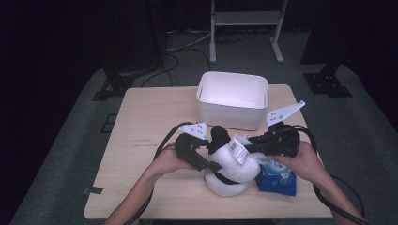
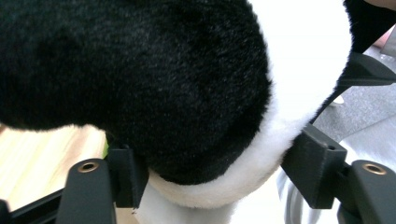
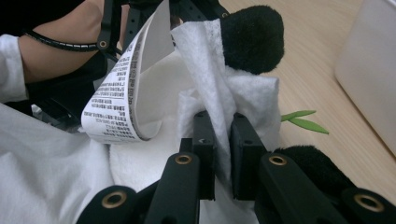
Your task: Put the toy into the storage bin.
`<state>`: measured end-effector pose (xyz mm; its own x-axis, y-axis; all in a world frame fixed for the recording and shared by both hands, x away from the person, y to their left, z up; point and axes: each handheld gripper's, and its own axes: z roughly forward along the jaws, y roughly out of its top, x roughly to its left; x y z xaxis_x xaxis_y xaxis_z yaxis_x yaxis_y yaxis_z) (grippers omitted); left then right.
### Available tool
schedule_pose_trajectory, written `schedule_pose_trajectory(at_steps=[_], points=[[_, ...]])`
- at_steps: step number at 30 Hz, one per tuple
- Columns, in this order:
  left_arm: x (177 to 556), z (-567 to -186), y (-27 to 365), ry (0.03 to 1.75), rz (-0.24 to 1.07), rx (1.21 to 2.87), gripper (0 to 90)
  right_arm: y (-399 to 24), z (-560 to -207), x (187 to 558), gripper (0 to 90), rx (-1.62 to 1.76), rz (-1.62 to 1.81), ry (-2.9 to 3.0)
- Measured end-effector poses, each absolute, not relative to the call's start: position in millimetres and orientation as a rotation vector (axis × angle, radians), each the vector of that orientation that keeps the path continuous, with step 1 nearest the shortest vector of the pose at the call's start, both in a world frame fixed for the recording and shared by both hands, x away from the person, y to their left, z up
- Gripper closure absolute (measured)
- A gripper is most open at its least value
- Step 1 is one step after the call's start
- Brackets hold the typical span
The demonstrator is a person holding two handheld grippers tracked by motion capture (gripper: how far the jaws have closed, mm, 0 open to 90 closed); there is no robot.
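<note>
Wiping the panda toy (image 1: pixel 232 164) looks to be the job in hand: it lies on the counter (image 1: pixel 141 140) near the front edge, in front of the white bin (image 1: pixel 232 101), with a blue wipes pack (image 1: pixel 277 180) just beside it. The right claw (image 3: pixel 223 154) is pinched shut on a white wipe (image 3: pixel 210 70), which drapes over the toy next to its printed tag (image 3: pixel 119 102). The left claw (image 2: pixel 210 163) has a black plush limb with a white edge between its jaws, and they look to be pressing into the fur (I'd call it a steadying grip). A green felt leaf (image 3: pixel 303 120) lies on the counter beyond. Next, I'd judge, the right claw must drag the wipe across the fur while the left holds the toy firm, so it doesn't roll
</note>
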<state>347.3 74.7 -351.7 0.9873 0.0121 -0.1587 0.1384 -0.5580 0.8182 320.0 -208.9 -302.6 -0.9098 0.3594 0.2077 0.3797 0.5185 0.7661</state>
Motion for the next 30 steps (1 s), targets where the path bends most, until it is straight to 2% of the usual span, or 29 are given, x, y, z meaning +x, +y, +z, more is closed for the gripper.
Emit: schedule_pose_trajectory(at_steps=[6,12,17,30], points=[[347,-332,97,0.109,-0.058,2.197,33.0,-198,-305,326,82.0,-0.643,-1.41,-2.718],[346,-332,112,0.146,-0.01,2.293,32.5,-175,-328,337,82.2,-0.637,-1.349,-2.692],[344,-338,108,0.145,-0.003,2.305,31.6,-172,-342,344,82.2,-0.663,-1.281,-2.701],[341,-348,73,0.076,-0.03,2.348,29.0,-176,-317,338,82.1,-0.638,-1.39,-2.689]])
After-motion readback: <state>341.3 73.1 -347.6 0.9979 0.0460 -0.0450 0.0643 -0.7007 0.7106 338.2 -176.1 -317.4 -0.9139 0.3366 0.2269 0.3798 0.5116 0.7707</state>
